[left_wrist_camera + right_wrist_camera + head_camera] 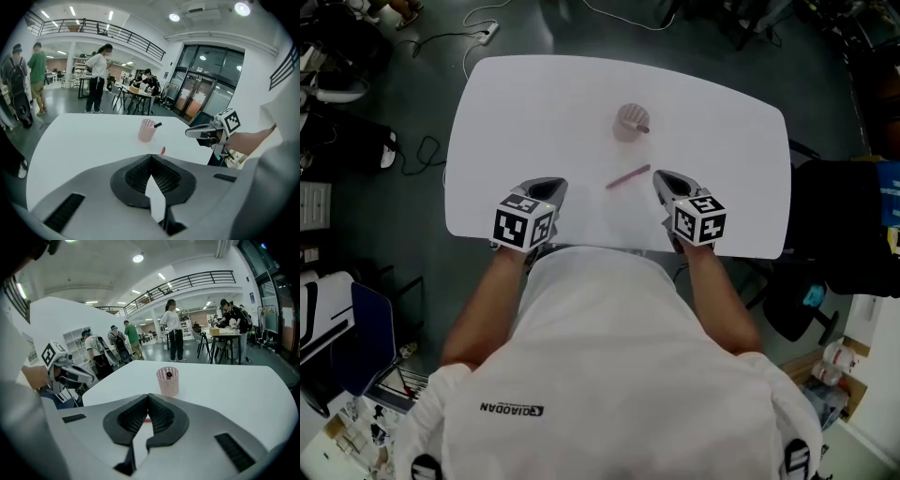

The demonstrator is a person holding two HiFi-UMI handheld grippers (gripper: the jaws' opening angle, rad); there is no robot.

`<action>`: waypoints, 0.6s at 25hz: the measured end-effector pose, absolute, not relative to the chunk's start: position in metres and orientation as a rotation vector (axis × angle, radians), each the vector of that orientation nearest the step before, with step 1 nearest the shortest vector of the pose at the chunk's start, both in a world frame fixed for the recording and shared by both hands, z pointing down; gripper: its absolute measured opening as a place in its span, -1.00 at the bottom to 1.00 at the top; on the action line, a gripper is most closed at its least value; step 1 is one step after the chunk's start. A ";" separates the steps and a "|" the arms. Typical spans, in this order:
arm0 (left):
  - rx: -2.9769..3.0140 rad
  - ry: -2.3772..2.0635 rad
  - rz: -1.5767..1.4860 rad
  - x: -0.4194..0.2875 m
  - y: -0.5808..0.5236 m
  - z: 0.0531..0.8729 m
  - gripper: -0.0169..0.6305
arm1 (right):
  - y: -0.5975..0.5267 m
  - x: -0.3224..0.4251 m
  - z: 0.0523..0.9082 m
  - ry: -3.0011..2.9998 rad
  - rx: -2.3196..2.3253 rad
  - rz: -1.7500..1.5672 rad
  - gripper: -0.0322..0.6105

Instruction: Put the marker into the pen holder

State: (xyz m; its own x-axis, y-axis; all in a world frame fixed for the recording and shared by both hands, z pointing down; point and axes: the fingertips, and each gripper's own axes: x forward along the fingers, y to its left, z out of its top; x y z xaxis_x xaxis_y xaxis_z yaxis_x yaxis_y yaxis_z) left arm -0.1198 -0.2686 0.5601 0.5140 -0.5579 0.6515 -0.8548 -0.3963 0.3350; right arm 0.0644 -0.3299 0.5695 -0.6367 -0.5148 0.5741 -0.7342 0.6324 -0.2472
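Left hand-held gripper (547,188) and right hand-held gripper (666,181) side by side, pointing forward, both jaws closed, empty

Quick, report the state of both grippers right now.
Left gripper: shut, holding nothing.
Right gripper: shut, holding nothing; the marker lies loose on the table.

A white rounded table (534,103) stands on a dark floor (412,244) with loose cables (450,37), a dark chair (830,230) beside it, and people (98,70) standing well beyond.
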 end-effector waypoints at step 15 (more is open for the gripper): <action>2.032 -1.139 0.623 -0.177 -0.249 0.588 -0.87 | -0.292 -0.008 0.648 -2.189 0.609 0.247 -0.84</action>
State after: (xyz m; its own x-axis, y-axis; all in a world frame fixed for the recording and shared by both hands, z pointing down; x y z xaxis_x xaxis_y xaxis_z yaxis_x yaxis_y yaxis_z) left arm -0.1767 -0.2487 0.5879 0.4944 -0.5220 0.6950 -0.8668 -0.3559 0.3493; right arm -0.0082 -0.2922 0.6479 -0.5378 -0.3408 0.7711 -0.5043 0.8630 0.0297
